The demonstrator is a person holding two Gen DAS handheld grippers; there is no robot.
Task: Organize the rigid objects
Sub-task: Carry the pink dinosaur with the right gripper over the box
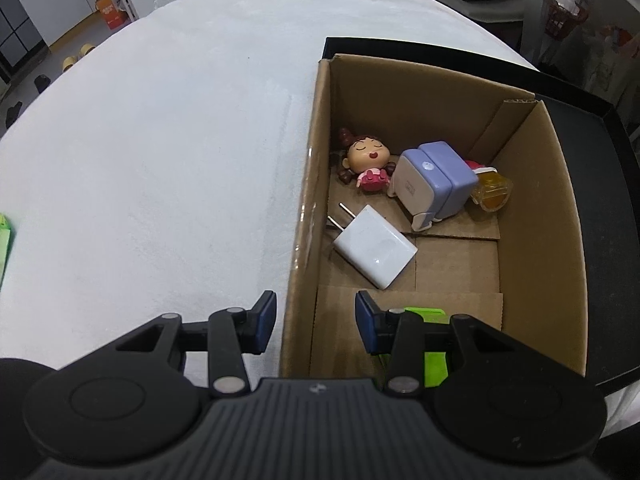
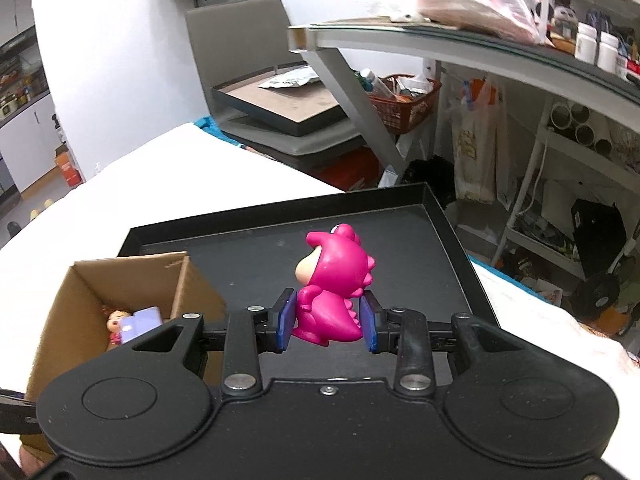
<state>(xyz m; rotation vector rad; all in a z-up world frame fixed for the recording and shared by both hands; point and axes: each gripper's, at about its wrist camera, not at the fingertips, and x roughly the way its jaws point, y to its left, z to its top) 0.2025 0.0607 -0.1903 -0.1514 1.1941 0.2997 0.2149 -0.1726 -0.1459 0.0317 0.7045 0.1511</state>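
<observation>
While the right gripper [image 2: 329, 322] clamps a glossy magenta dinosaur-suit plastic figurine [image 2: 334, 280] by its lower body, upright above the shallow black tray [image 2: 452, 236], the open brown cardboard box [image 2: 182, 280] lies to its near left, so I judge a leftward carry comes next. The left gripper [image 1: 316, 320] hangs open and empty over the box's near-left wall, closer to it. No legible writing shows.

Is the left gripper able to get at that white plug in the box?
Probably yes. The left gripper is open above the cardboard box, whose top is open, and the white charger lies flat on the floor with nothing on top.
</observation>
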